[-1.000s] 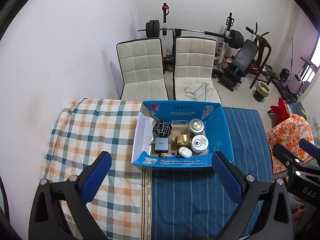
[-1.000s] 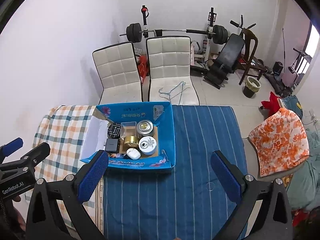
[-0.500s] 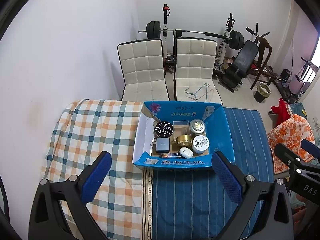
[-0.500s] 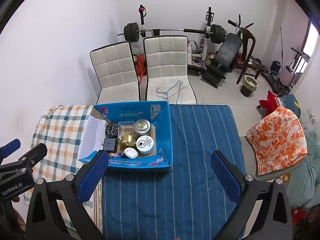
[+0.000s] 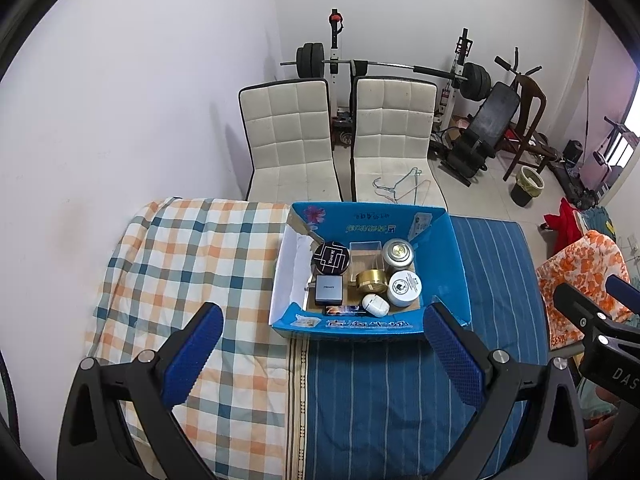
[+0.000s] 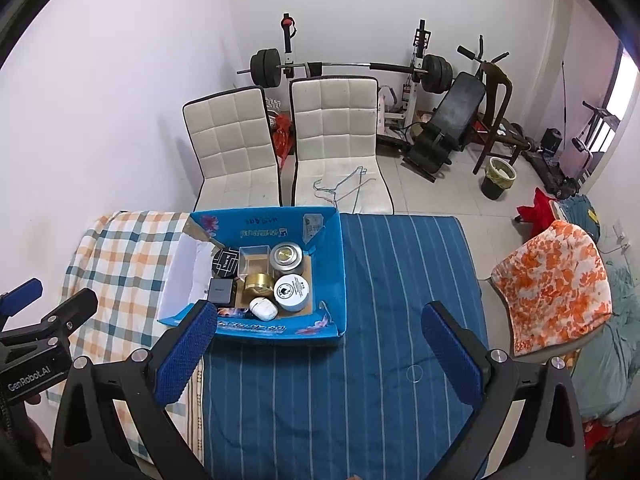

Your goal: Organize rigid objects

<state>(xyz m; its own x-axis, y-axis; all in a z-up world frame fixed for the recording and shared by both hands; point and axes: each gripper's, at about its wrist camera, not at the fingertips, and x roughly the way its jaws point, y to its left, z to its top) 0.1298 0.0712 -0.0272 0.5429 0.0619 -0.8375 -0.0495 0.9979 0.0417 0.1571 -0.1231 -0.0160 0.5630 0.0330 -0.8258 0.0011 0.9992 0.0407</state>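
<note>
An open blue cardboard box (image 5: 448, 264) (image 6: 332, 264) sits on the table. Inside lie a black round compact (image 5: 331, 257), a clear plastic case (image 5: 364, 249), a silver tin (image 5: 397, 253), a gold tin (image 5: 372, 280), a white jar (image 5: 405, 288), a grey charger block (image 5: 329, 289) and a white earbud case (image 5: 375, 305). My left gripper (image 5: 320, 354) is open and empty, held high in front of the box. My right gripper (image 6: 316, 350) is open and empty, above the blue cloth to the box's right.
The table wears a plaid cloth (image 5: 192, 256) on the left and a blue striped cloth (image 6: 400, 280) on the right. Two white chairs (image 5: 288, 136) stand behind it, with gym equipment (image 5: 472, 80) beyond. An orange floral chair (image 6: 556, 284) stands right.
Both grippers have drifted slightly; the box sits a little further left and lower in the right wrist view. Nothing was grasped or released.
</note>
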